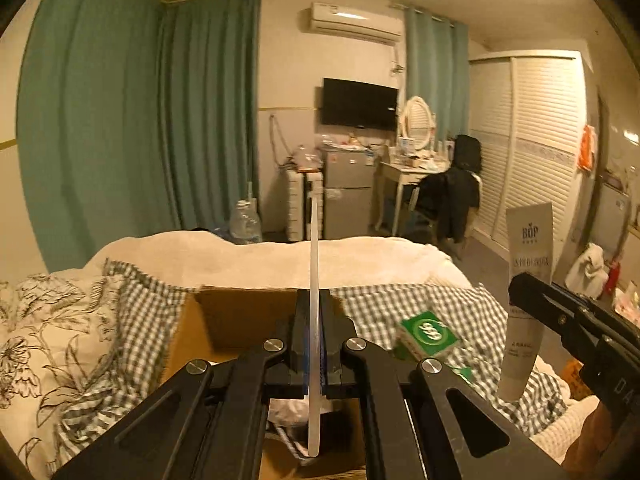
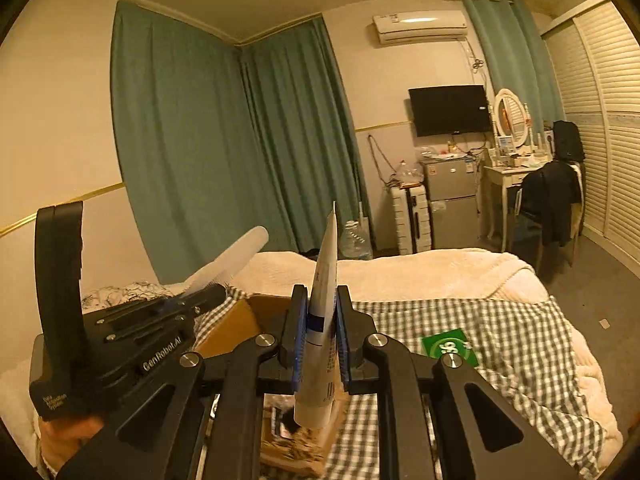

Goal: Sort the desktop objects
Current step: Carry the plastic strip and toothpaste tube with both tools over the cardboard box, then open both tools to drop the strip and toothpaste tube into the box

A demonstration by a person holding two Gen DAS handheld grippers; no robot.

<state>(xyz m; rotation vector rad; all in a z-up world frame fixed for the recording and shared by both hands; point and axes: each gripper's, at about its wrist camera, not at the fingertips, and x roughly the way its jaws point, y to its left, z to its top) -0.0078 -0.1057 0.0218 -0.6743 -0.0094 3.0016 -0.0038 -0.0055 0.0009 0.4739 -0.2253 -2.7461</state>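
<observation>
My left gripper (image 1: 316,344) clamped a translucent comb (image 1: 315,280) edge-on; my right gripper (image 2: 322,328) pinched a white tube (image 2: 324,320) marked "BOP", both above an open cardboard box (image 1: 240,316) on the checked blanket (image 1: 480,312). A green "999" box (image 1: 428,334) lay alongside. Teal curtains (image 1: 120,120) hung behind.

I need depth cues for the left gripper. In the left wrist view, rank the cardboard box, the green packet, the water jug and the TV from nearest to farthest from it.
1. Cardboard box: directly under and ahead of the left gripper.
2. Green packet: on the checked cloth, to the right.
3. Water jug: on the floor beyond the bed, left of centre.
4. TV: on the far wall.
</observation>
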